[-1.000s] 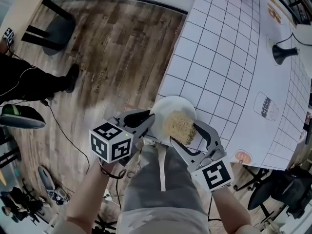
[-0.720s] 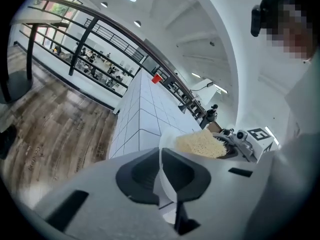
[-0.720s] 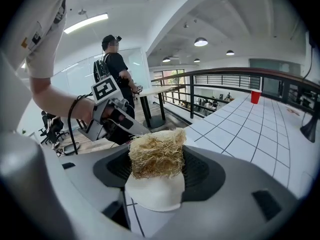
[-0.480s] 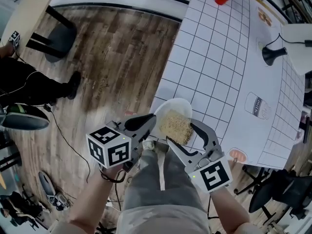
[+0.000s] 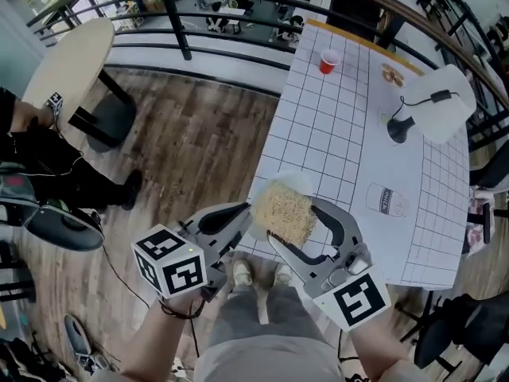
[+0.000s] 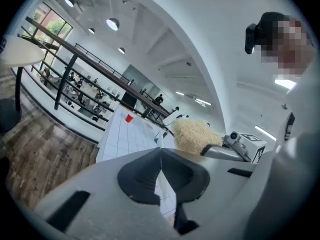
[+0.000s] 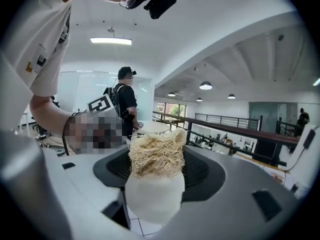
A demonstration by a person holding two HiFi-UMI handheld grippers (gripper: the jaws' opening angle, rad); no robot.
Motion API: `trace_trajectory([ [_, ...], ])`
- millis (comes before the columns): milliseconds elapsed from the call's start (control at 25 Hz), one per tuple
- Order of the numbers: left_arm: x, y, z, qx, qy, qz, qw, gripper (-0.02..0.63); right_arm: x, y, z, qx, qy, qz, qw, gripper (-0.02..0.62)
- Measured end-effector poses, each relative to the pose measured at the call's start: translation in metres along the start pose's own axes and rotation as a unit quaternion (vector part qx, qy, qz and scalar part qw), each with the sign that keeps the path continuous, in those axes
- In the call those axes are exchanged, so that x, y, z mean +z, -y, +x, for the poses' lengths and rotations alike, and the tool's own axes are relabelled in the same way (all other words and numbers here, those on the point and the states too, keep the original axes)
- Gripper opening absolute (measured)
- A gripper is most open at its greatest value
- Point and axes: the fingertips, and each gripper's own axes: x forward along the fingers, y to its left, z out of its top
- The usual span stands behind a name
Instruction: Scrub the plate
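The left claw (image 5: 245,217) is clenched on the rim of the round white plate (image 7: 155,204). Its jaws have just been closing, and in the left gripper view the thin edge of the plate runs straight down between the two dark pads. The plate hangs in the air in front of the person's body, above the near edge of the white counter with a black grid (image 5: 342,118), touching neither the counter nor the brown wooden plank floor (image 5: 191,134).

The right claw (image 5: 292,220) is grasping a pale yellow fibrous scrubber (image 5: 282,209). In the right gripper view the tangled bundle sits squarely between the jaws, pressed in from both sides. The scrubber lies against the face of the plate: from the head view it covers most of the plate, so that only a white sliver shows past its far side. In the right gripper view the plate's rounded white edge bulges out just beneath the fibres.

The two claws stand close together, the left one at the plate's left side and the right one reaching in from the right. A small red cup (image 5: 328,60) stands at the far end of the counter, well apart from both claws.
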Motion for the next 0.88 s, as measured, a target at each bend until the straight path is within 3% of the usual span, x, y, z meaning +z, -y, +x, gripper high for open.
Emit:
trace_trajectory([
  [200, 0.043, 0.056, -0.027, -0.033, 0.021, 0.044, 0.9983, 0.017, 0.066, -0.007, -0.022, 0.000, 0.041, -0.059, 0.997, 0.273],
  [440, 0.067, 0.105, -0.059, -0.064, 0.040, 0.084, 0.9936, 0.017, 0.099, -0.014, -0.051, -0.005, 0.073, -0.069, 0.995, 0.273],
  [640, 0.082, 0.125, -0.075, -0.081, 0.060, 0.082, 0.9915, 0.015, 0.105, -0.004, -0.073, -0.031, 0.077, -0.066, 0.994, 0.273],
  [880, 0.102, 0.131, -0.090, -0.093, 0.088, 0.059, 0.9900, 0.017, 0.080, 0.030, -0.089, -0.084, 0.042, -0.060, 0.994, 0.273],
])
